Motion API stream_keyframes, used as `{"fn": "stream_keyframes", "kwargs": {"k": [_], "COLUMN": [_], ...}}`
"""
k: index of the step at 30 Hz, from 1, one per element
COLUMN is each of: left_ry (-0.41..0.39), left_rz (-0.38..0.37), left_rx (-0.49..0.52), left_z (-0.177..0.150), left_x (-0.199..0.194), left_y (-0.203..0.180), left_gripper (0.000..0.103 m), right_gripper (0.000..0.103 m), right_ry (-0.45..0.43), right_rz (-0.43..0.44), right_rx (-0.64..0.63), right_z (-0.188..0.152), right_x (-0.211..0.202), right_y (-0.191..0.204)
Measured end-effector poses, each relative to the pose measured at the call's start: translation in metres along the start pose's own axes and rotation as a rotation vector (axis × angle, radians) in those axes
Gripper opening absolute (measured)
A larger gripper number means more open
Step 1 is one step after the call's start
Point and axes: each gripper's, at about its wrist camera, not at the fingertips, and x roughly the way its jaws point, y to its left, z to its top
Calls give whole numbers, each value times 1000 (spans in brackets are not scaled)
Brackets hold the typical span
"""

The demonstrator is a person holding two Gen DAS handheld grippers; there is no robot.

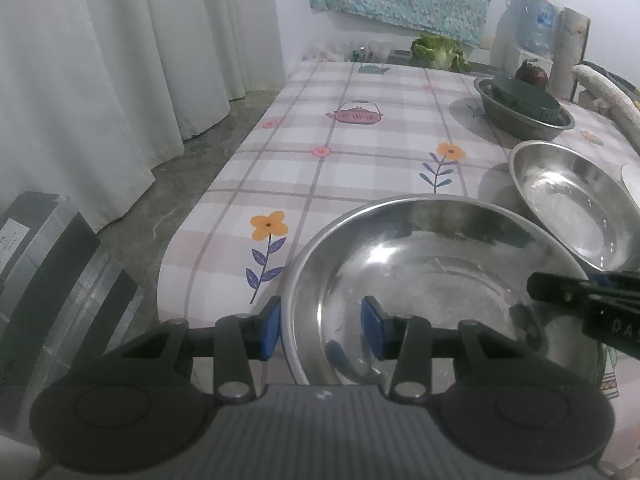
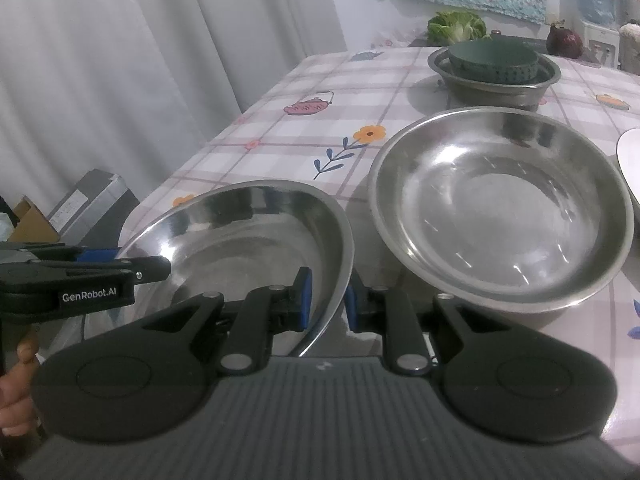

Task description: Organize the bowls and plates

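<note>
A large steel bowl [image 1: 436,280] sits at the near edge of the table; it also shows in the right wrist view [image 2: 240,240]. My left gripper [image 1: 320,328] is open, its blue pads either side of the bowl's left rim with clear gaps. My right gripper [image 2: 326,302] straddles the bowl's right rim, pads close to the metal; whether they press it I cannot tell. It shows in the left wrist view [image 1: 592,304]. A second steel bowl [image 2: 500,208] rests just right of the first [image 1: 572,200].
A grey basin holding a dark green dish [image 2: 494,68] stands farther back, also in the left wrist view [image 1: 524,108]. A white plate's edge [image 2: 630,156] shows at right. Lettuce [image 2: 456,24], a purple vegetable [image 2: 564,40] and a water bottle are behind. Curtains hang at left.
</note>
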Motion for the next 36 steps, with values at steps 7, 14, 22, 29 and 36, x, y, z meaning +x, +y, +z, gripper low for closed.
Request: {"fn": "stream_keyframes", "kwargs": {"k": [7, 14, 22, 29, 36], "left_ry": [-10, -25, -43, -59, -74], "left_rz": [1, 9, 13, 14, 11], "left_rx": [-4, -3, 3, 21, 45], "left_z": [1, 4, 6, 8, 12], "left_x": [-4, -11, -20, -28, -36], "left_y": [1, 1, -4, -12, -27], "left_gripper": [43, 43, 43, 43, 43], "right_gripper": [17, 17, 17, 17, 17], "right_ry": [-9, -19, -38, -61, -89], "right_rz": [4, 14, 20, 22, 19], "right_rx": [-1, 1, 7, 22, 43], "right_z": [1, 1, 2, 1, -1], "right_x": [-2, -5, -13, -24, -40], "right_y": [1, 0, -1, -7, -16]}}
